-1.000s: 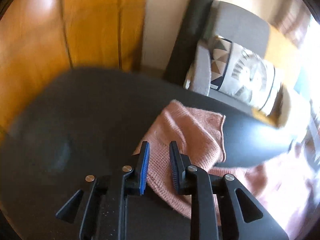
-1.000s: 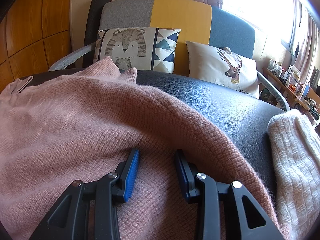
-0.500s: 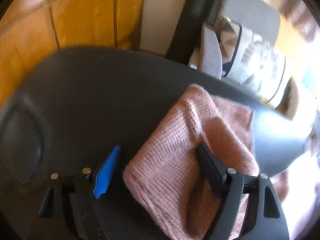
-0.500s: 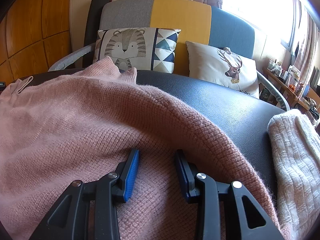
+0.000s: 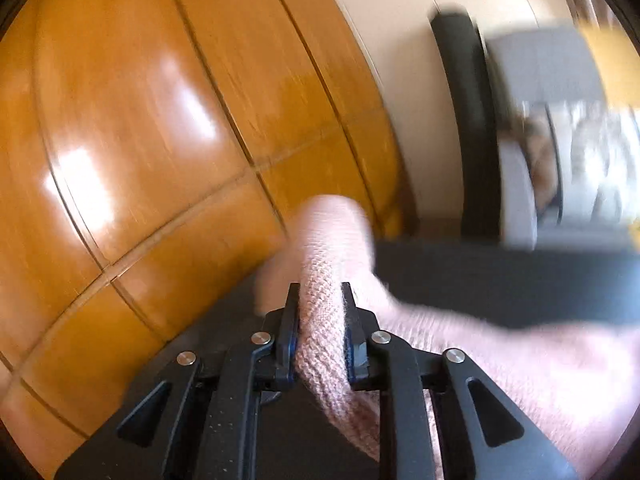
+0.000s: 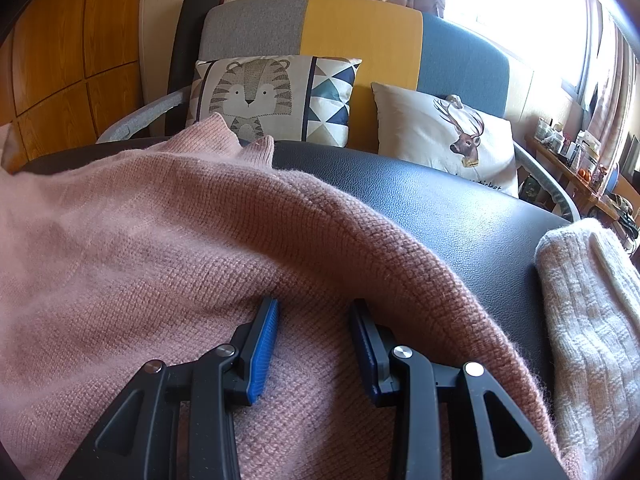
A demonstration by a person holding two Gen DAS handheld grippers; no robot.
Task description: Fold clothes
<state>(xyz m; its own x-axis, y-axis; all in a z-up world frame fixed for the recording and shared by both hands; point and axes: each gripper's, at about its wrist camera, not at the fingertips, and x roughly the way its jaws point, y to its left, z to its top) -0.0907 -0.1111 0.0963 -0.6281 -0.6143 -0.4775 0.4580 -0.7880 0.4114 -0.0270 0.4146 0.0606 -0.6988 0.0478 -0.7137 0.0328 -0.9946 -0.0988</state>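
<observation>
- left wrist view alone shows the left gripper (image 5: 320, 312): its jaws are closing, and a thick ribbed band of the pink sweater (image 5: 324, 332) is squeezed between the blue pads, arching up past the fingertips.
- that view is smeared by motion; behind the raised knit stand orange wood panels (image 5: 152, 128), a cream wall strip and a dark upright roll (image 5: 472, 128), all blurred.
- right wrist view alone shows the right gripper (image 6: 314, 320), jaws partly apart, resting on the sweater (image 6: 168, 240), a rounded fold of knit bulging up just ahead of the tips. whether the pads pinch any cloth i cannot tell.
- only here is the garment's spread clear: it covers the left and near part of the black table (image 6: 440, 208), ribbed collar at the far edge toward the sofa (image 6: 360, 28).
- also seen only here: a cream knitted item (image 6: 592, 312) folded at the table's right edge, apart from the pink one; a tiger cushion (image 6: 272, 96) and a deer cushion (image 6: 444, 136) on the sofa.
- the sweater is dusty pink, fuzzy, fine-ribbed, lying in soft humps rather than flat.
</observation>
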